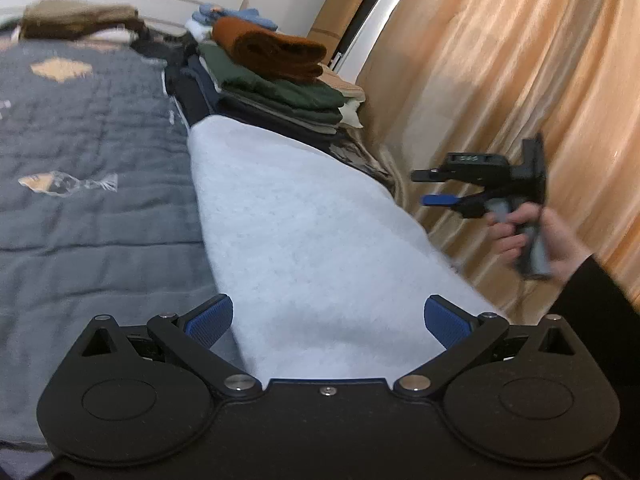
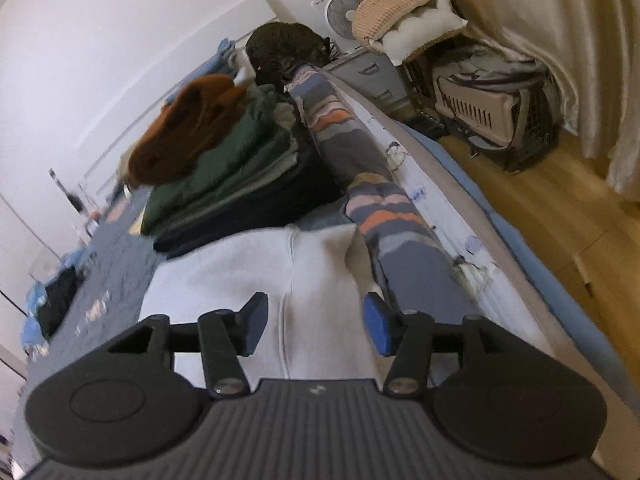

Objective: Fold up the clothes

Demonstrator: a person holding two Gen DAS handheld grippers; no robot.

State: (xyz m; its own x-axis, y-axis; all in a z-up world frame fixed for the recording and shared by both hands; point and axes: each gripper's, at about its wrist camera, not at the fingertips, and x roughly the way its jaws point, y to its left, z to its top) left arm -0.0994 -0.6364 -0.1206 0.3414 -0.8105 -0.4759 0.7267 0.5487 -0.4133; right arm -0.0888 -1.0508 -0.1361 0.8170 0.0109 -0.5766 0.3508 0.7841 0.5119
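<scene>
A pale grey-white garment (image 1: 304,240) lies spread lengthwise on the bed, close to its right-hand edge, running from just under both grippers toward a stack of folded clothes (image 1: 276,80) at its far end. In the right wrist view the garment (image 2: 248,276) shows a seam or fold line down its middle and looks like a thick, fleecy knit. It will probably handle as soft, limp and fairly light, draping wherever it is lifted and not slippery; an edge or corner near the hem looks like the sensible place to pinch it, one gripper to each side.

The left gripper (image 1: 328,322) hovers over the near end of the garment with its blue pads spread wide, holding nothing. The right gripper (image 2: 316,324) also stands parted and empty above the cloth; from the left wrist view it (image 1: 434,188) hangs off the bed's side in front of a peach curtain (image 1: 520,60), gripped by the person's hand (image 1: 532,236).

A striped cloth (image 2: 360,184) lies alongside the garment at the mattress edge. The stack is topped by a rust-brown piece (image 2: 180,128) over dark green, and a dark cat (image 2: 288,48) sits beyond it. A grey quilt (image 1: 88,160) covers the rest of the bed.

No brand, label or legible writing can be made out; small marks on the mattress side are too blurred to read.
</scene>
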